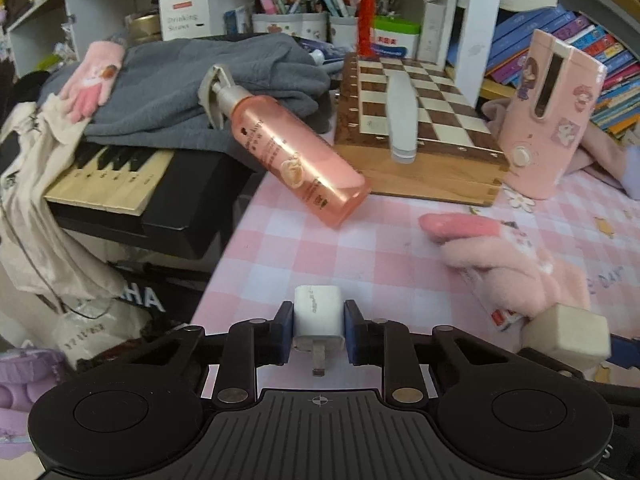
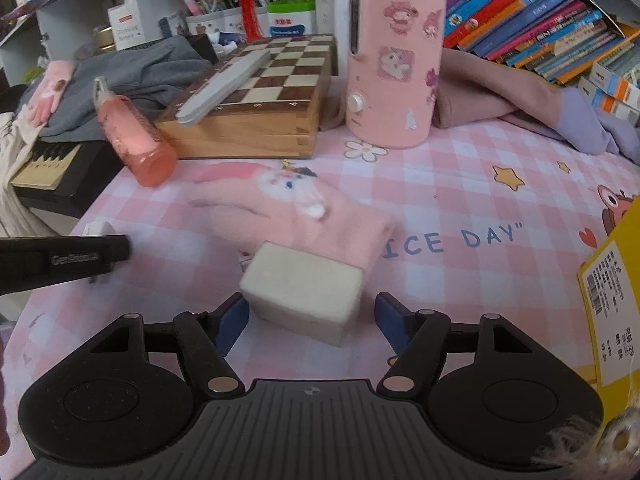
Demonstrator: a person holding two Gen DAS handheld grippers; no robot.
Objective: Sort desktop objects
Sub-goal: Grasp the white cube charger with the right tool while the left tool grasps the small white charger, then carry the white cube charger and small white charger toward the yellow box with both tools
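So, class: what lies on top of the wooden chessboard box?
A long grey-white strip lies lengthwise across the chessboard box. Squares beneath it are covered; the box's inside cannot be seen.

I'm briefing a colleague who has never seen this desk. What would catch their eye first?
Probably the left gripper, shut on a white plug adapter at the near edge of the pink checked tablecloth. Next, the right gripper, its jaws open around a cream block beside a pink glove. Behind, a pink spray bottle lies tilted beside a wooden chessboard box.
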